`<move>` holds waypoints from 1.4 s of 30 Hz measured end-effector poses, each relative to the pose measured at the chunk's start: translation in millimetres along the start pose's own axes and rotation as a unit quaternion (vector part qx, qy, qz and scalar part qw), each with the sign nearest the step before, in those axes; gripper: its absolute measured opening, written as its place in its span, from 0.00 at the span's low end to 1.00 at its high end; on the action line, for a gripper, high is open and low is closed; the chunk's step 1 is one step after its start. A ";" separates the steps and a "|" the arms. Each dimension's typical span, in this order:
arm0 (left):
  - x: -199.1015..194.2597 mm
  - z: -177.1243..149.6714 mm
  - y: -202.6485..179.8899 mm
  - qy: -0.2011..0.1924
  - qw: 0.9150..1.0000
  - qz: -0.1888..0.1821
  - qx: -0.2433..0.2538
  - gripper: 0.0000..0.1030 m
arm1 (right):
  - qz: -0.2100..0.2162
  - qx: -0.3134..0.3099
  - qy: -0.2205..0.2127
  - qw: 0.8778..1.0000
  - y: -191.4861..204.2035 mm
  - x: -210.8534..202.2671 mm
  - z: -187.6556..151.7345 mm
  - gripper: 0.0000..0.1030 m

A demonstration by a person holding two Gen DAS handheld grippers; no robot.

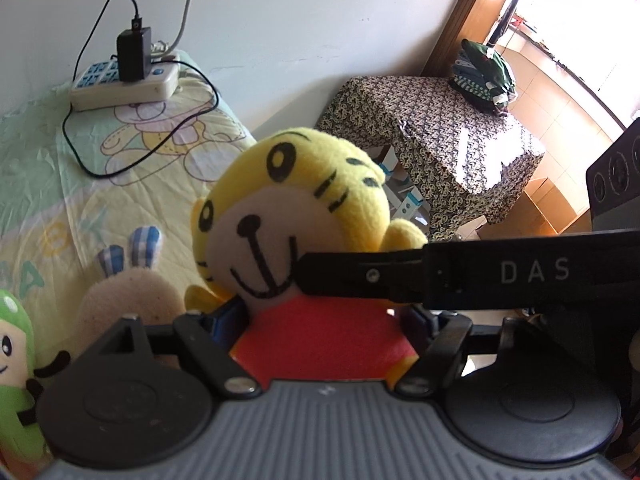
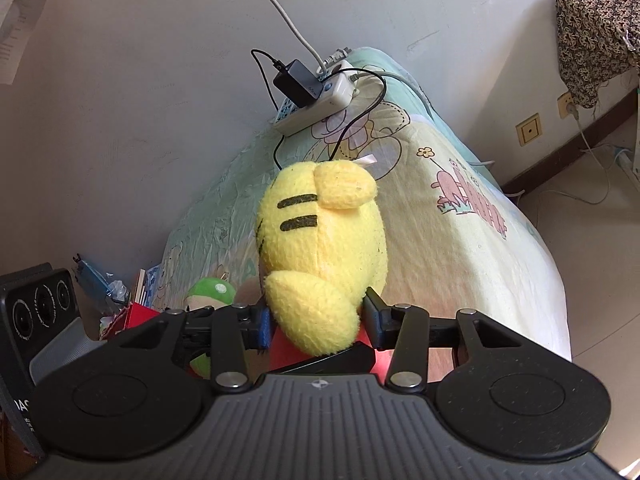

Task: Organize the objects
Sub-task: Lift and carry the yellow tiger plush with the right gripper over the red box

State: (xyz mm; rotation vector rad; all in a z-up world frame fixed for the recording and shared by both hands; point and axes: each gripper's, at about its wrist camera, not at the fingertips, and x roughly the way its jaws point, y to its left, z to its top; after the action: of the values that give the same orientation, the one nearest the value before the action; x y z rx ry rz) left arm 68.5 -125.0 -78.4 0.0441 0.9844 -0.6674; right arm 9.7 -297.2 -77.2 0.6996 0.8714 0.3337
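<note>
A yellow tiger plush [image 1: 296, 200] in a red shirt is held up above the bed. My left gripper [image 1: 324, 320] is shut on its red body, its face turned toward this camera. My right gripper [image 2: 316, 324] is shut on the same tiger plush [image 2: 324, 240] from its back side; one right finger [image 1: 360, 276] crosses in front of the toy in the left wrist view. A beige bunny plush [image 1: 128, 292] with checked ears and a green plush [image 1: 12, 360] lie on the bed at lower left; the green plush also shows in the right wrist view [image 2: 212, 292].
A white power strip [image 1: 124, 80] with a black charger and cables lies on the cartoon-print bedsheet [image 1: 48, 184] by the wall. A table under patterned cloth [image 1: 432, 136] stands beyond the bed, with folded clothes [image 1: 484, 76] on it. Clutter [image 2: 116, 300] sits at the bed's left.
</note>
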 end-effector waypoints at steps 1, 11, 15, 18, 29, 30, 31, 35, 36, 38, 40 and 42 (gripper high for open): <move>-5.0 -2.9 -3.2 -0.002 1.000 -0.002 0.003 0.75 | 0.001 0.001 -0.002 1.000 2.2 -4.5 -3.5 0.45; -41.0 -39.6 -22.5 -0.007 1.000 -0.012 0.009 0.74 | -0.003 -0.008 0.001 1.000 21.4 -30.5 -42.3 0.45; -57.4 -53.5 -26.1 -0.014 1.000 -0.005 0.008 0.74 | 0.001 -0.015 0.003 1.000 32.8 -35.9 -55.2 0.45; -68.4 -63.4 -25.2 -0.017 1.000 -0.001 0.002 0.74 | 0.004 -0.022 0.007 1.000 42.0 -36.7 -63.9 0.45; -114.7 -97.2 -8.0 -0.038 0.999 0.025 -0.023 0.74 | 0.024 -0.054 0.024 0.998 87.0 -26.2 -92.2 0.45; -120.3 -99.5 -4.6 -0.041 0.999 0.025 -0.025 0.74 | 0.026 -0.058 0.023 0.998 93.4 -25.3 -94.9 0.45; -125.9 -101.8 -1.5 -0.044 0.998 0.025 -0.026 0.74 | 0.027 -0.060 0.022 0.998 99.5 -24.2 -97.2 0.45; -150.2 -111.0 15.4 -0.055 0.998 0.027 -0.027 0.74 | 0.029 -0.066 0.017 0.997 125.4 -16.5 -106.1 0.45; -156.6 -113.0 20.4 -0.058 0.998 0.026 -0.028 0.74 | 0.030 -0.070 0.015 0.997 132.5 -14.7 -108.6 0.45; -169.6 -117.3 29.6 -0.064 0.997 0.025 -0.027 0.74 | 0.031 -0.073 0.011 0.997 145.1 -12.3 -113.9 0.45; -182.6 -121.6 37.8 -0.070 0.997 0.025 -0.025 0.74 | 0.033 -0.075 0.006 0.997 157.2 -10.0 -119.4 0.45; -195.6 -125.6 47.8 -0.077 0.996 0.023 -0.025 0.74 | 0.035 -0.081 -0.001 0.996 171.0 -7.5 -124.3 0.45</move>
State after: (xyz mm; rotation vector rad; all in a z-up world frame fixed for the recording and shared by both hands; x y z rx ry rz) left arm -73.4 52.3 -9.5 -0.0283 0.8496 -0.5947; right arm -91.7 -123.6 -11.5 0.5806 0.8102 0.4605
